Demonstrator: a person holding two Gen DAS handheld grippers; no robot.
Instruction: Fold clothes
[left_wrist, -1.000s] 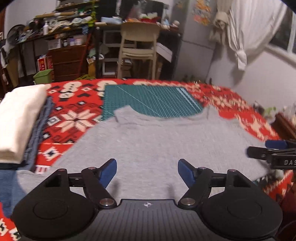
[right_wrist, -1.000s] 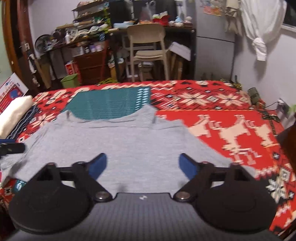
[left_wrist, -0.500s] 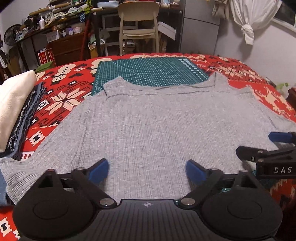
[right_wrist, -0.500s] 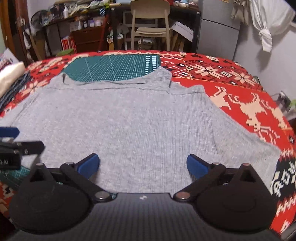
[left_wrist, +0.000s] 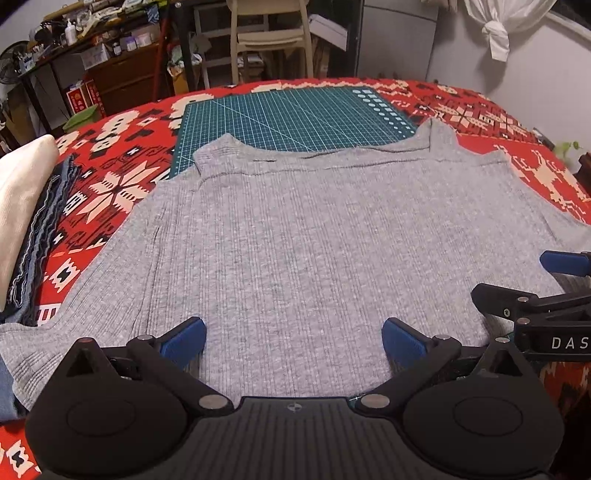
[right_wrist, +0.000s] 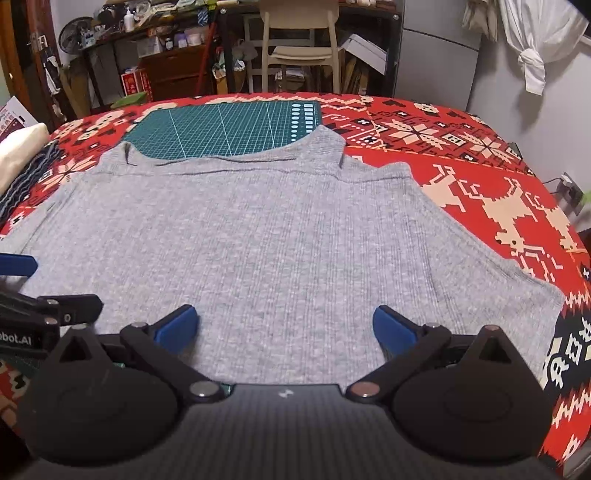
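A grey ribbed shirt (left_wrist: 295, 236) (right_wrist: 266, 236) lies spread flat on the red patterned blanket, collar at the far side over a green cutting mat (left_wrist: 288, 118) (right_wrist: 221, 127). My left gripper (left_wrist: 293, 339) is open over the shirt's near hem, left of middle, with only flat cloth between its blue pads. To its right my right gripper (right_wrist: 286, 330) stands open over the same hem, nothing pinched. Each gripper's fingers show at the edge of the other's view.
A stack of folded clothes, cream on top of dark blue (left_wrist: 22, 206) (right_wrist: 18, 155), sits at the left edge of the blanket (right_wrist: 480, 177). Beyond the bed stand a cream chair (left_wrist: 269, 33), cluttered shelves and a desk. A grey wall is at the right.
Both grippers have come down and tilted toward the shirt, which now fills the views. The left gripper's jaws have spread wider. The shirt lies flatter than a second ago.
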